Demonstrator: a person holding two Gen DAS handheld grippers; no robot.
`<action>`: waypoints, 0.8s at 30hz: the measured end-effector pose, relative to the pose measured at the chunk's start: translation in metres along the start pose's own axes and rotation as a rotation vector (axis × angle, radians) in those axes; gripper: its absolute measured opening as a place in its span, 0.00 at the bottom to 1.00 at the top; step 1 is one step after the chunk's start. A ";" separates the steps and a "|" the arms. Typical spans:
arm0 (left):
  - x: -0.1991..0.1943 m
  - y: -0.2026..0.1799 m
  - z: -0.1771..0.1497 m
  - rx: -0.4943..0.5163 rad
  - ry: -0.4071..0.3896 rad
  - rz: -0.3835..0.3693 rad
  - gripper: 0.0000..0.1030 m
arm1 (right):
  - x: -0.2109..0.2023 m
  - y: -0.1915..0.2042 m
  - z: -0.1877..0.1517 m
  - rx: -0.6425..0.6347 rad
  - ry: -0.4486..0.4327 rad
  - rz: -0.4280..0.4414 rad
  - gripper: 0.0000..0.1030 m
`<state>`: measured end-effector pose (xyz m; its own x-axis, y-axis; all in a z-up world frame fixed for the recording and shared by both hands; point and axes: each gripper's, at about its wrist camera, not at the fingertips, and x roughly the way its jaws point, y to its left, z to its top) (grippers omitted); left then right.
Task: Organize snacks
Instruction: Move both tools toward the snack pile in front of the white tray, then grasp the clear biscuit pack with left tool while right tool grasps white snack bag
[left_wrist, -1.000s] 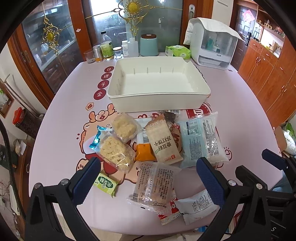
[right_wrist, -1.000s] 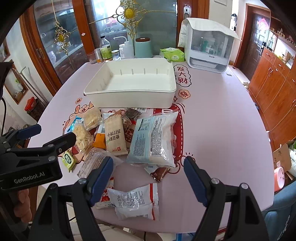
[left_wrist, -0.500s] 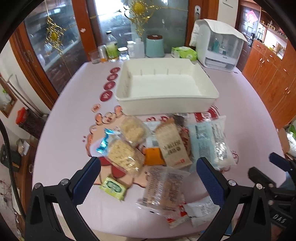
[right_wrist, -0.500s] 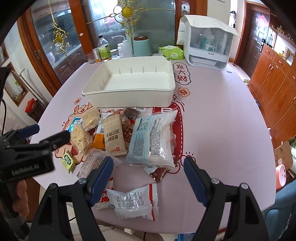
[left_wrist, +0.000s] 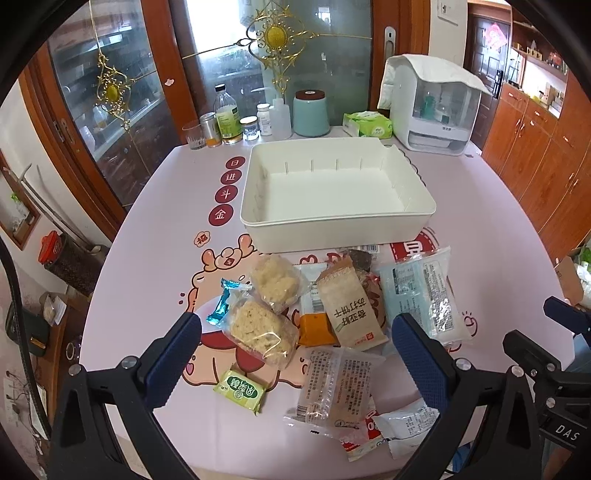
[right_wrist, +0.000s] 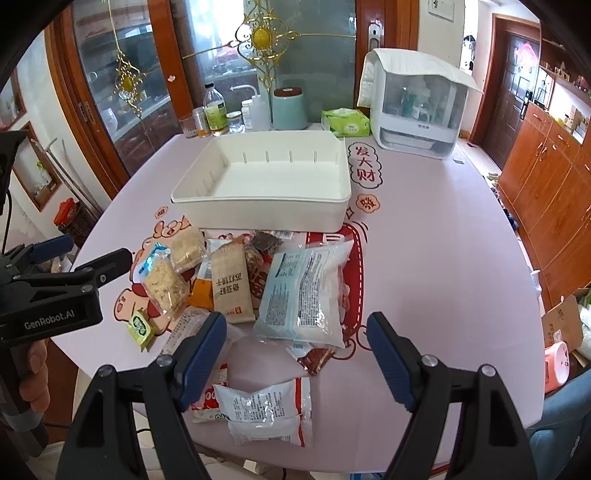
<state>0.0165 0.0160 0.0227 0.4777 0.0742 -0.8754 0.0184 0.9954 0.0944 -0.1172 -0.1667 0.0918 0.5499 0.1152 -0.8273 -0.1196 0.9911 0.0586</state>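
An empty white bin (left_wrist: 332, 229) stands mid-table; it also shows in the right wrist view (right_wrist: 266, 214). In front of it lie several snack packets: two rice-crisp packs (left_wrist: 260, 330), a brown cracker pack (left_wrist: 349, 308), a large pale-blue bag (right_wrist: 306, 291), a small green candy (left_wrist: 240, 389), a clear wafer pack (left_wrist: 332, 387) and a white packet (right_wrist: 262, 410). My left gripper (left_wrist: 295, 358) is open and empty above the near packets. My right gripper (right_wrist: 297, 354) is open and empty above the white packet and blue bag.
At the table's back stand bottles and jars (left_wrist: 229, 122), a teal canister (left_wrist: 311, 112), a green tissue pack (left_wrist: 365, 125) and a white appliance (left_wrist: 432, 107). Wooden cabinets (right_wrist: 554, 177) are at the right. The table's near edge is just below the packets.
My left gripper has shifted a little forward and left over the snacks. My right gripper has barely moved. Both stay open and no packet has moved.
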 end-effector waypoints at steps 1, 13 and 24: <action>-0.001 0.000 0.001 -0.004 0.003 -0.009 0.99 | -0.001 0.000 0.001 0.001 0.001 0.000 0.77; -0.020 -0.004 0.004 -0.001 -0.086 -0.042 0.99 | -0.019 0.000 0.007 -0.017 -0.038 -0.040 0.77; -0.018 -0.007 -0.007 0.029 -0.122 -0.017 0.99 | -0.019 0.004 0.001 -0.063 -0.025 -0.041 0.77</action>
<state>0.0014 0.0083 0.0348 0.5807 0.0479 -0.8127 0.0518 0.9941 0.0956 -0.1273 -0.1652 0.1085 0.5757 0.0773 -0.8140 -0.1484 0.9889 -0.0111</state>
